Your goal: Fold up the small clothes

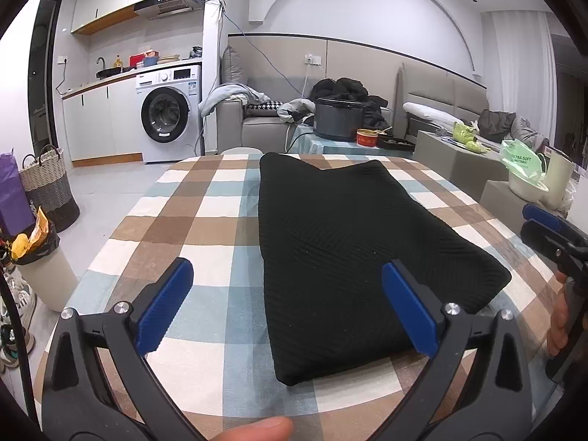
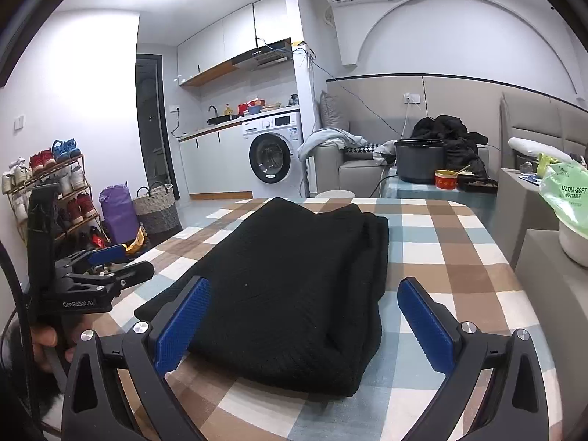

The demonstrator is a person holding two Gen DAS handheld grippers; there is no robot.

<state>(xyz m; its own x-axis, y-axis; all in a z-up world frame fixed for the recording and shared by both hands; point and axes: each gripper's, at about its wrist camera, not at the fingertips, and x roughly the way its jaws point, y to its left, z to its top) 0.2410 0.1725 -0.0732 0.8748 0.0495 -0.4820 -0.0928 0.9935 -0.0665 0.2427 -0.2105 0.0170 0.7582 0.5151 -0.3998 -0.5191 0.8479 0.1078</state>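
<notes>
Folded black garment (image 1: pixel 352 257) lies on the checked tablecloth (image 1: pixel 205 220), left tool (image 1: pixel 286 305) and right tool (image 2: pixel 305 323) both spread wide

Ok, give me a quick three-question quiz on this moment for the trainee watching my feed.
1. True or false: the black garment lies folded on the checked tablecloth.
2. Multiple choice: the left gripper is A) open and holding nothing, B) shut on the garment, C) shut on the cloth.
3. Fill in: in the right wrist view, the right gripper has its fingers on either side of the garment's near ____.

Key: 1 true; 2 A; 3 end.
</notes>
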